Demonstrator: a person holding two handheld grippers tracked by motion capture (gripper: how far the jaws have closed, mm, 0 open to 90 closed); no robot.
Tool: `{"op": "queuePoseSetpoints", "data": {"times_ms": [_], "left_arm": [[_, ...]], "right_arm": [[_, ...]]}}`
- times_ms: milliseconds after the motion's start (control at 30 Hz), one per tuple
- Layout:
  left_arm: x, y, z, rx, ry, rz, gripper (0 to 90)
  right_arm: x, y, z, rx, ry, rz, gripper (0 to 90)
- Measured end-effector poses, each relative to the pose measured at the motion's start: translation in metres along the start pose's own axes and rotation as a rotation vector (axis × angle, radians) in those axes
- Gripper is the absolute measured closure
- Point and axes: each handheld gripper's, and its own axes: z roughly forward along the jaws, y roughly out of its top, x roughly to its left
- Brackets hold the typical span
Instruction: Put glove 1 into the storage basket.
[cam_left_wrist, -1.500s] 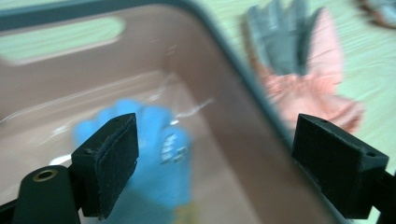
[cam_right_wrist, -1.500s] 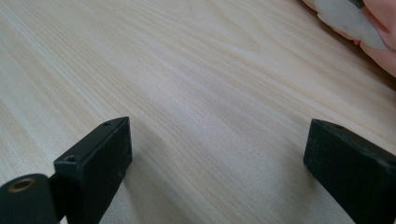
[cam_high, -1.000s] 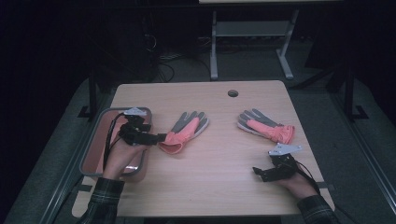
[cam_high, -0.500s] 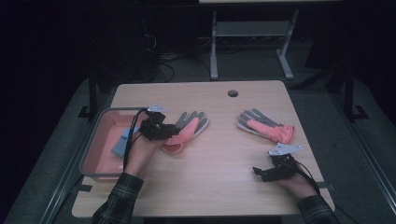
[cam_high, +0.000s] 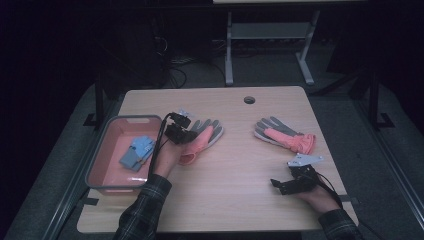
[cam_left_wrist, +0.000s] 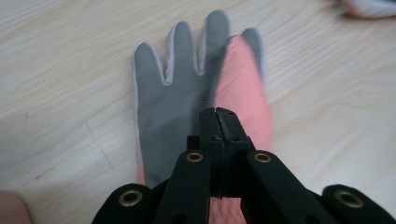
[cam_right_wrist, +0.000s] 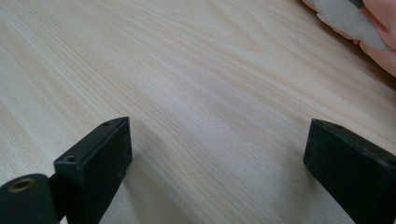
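My left hand-held gripper (cam_high: 186, 136) is down on the near glove (cam_left_wrist: 187, 93), the pink-and-grey one lying flat on the worktop (cam_high: 235, 200) just right of the pink bin (cam_high: 100, 165). Its jaws have just been closing, and in the left gripper view they now stand pressed together with no gap at the tips. They sit over the palm, right where the grey face meets the pink fold. Whether they have pinched any fabric I honestly cannot tell; the tips look closed on each other, on top of the glove rather than round it.

Over on the other side, my right hand-held gripper (cam_high: 292, 185) rests low near the front right edge of the worktop, jaws spread wide, bare wood between them, nothing held. The second glove (cam_high: 285, 136) lies well beyond it, toward the back right, untouched.

In the bin there is already a blue item (cam_high: 136, 152), folded cloth or a glove by the look of it, hard to say which.

So by my reckoning the sorting is partway along: one thing in the bin, two gloves on the worktop. What is left is to get a real hold on this near glove, carry it across to the bin, then deal with the far one.
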Motion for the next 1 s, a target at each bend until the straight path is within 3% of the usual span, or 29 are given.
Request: {"op": "queuePoseSetpoints", "data": {"times_ms": [133,267,333,367,500,667,867,1000], "left_arm": [[0.0,0.0,0.012,0.043,0.028,-0.002,89.6],[0.0,-0.001,0.018,0.077,0.012,-0.003,89.7],[-0.002,0.0,0.018,0.077,-0.013,-0.008,89.7],[-0.005,0.0,0.019,0.072,-0.052,-0.026,89.7],[-0.011,0.0,0.021,0.074,-0.091,-0.032,89.7],[-0.031,0.002,0.024,0.084,-0.178,-0.006,89.7],[-0.046,0.004,0.024,0.073,-0.22,0.016,89.7],[-0.046,0.004,0.015,0.065,-0.216,0.037,89.7]], "right_arm": [[0.0,0.0,0.0,-0.001,0.0,0.002,7.6],[0.0,0.0,0.0,-0.003,-0.001,0.002,7.6],[0.0,0.0,0.0,-0.003,0.0,0.003,7.7],[0.0,0.0,0.0,-0.003,0.0,0.003,7.6],[0.0,0.0,0.0,-0.003,0.0,0.001,7.6],[0.0,0.0,0.0,-0.003,0.0,0.002,7.6],[0.0,0.0,0.0,-0.003,0.0,0.002,7.7],[0.0,0.0,0.0,-0.002,0.0,0.001,7.7]]}}
